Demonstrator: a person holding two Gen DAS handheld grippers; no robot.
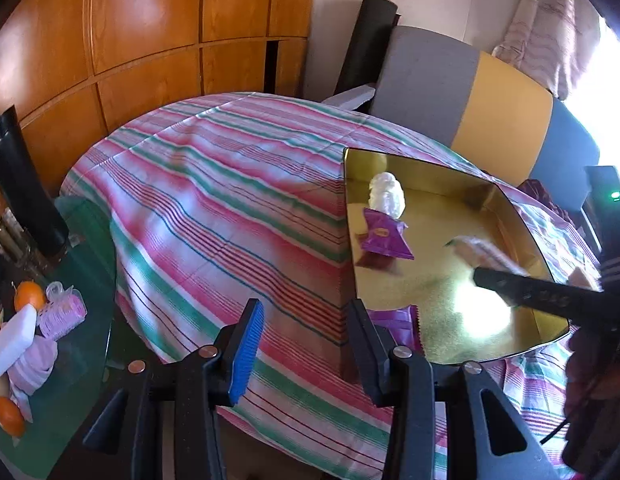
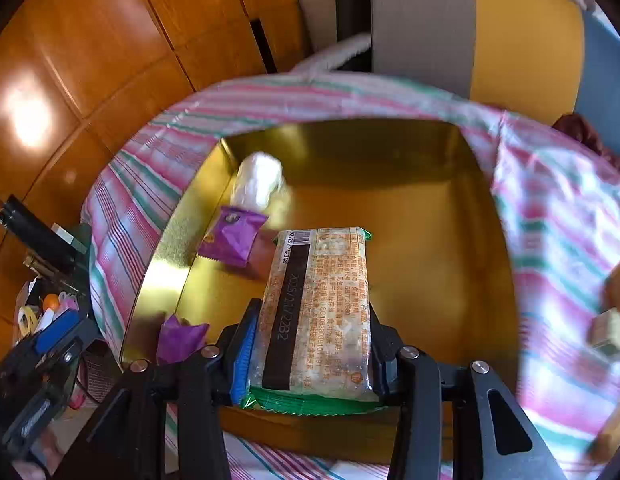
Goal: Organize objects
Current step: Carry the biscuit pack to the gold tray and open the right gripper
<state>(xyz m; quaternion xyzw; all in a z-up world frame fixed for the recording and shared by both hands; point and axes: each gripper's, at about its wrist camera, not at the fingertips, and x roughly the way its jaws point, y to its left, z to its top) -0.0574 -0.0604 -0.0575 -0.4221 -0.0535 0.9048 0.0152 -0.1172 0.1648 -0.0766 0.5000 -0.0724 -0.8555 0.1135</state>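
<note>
While the right hand-held gripper (image 2: 310,344) clamps one snack pack (image 2: 322,308), the left hand-held gripper (image 1: 305,344) (empty) gapes.

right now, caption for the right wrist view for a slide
Right tool holds a snack pack over the gold tray.

right tool (image 2: 307,344) clamped, left tool (image 1: 305,344) parted.

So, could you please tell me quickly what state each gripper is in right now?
Left gripper: open, nothing between its fingers.
Right gripper: shut on the snack packet, above the gold tray.
</note>
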